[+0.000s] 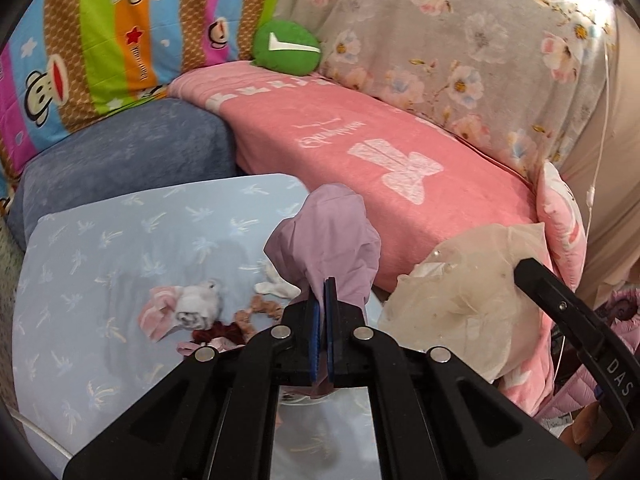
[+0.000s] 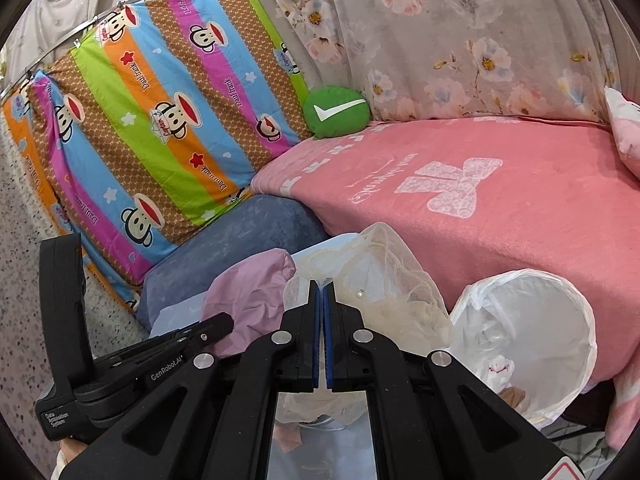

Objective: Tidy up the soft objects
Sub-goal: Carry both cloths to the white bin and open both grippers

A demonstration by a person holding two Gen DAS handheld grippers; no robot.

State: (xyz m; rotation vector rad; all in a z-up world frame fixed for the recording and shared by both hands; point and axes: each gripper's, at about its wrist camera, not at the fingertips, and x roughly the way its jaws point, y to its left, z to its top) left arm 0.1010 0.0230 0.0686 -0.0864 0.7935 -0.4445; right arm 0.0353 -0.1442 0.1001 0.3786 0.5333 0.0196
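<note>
A: Above the blue bench (image 1: 100,248), left gripper (image 1: 324,280) jaws pinch the lilac cloth (image 1: 324,236), lifted clear. Right gripper (image 2: 323,286) jaws pinch the mesh bag (image 2: 384,280) rim.

B: Bagging step, likely. Next: carry the cloth over the bag mouth, then release. Socks (image 1: 192,308) wait on the bench.
</note>
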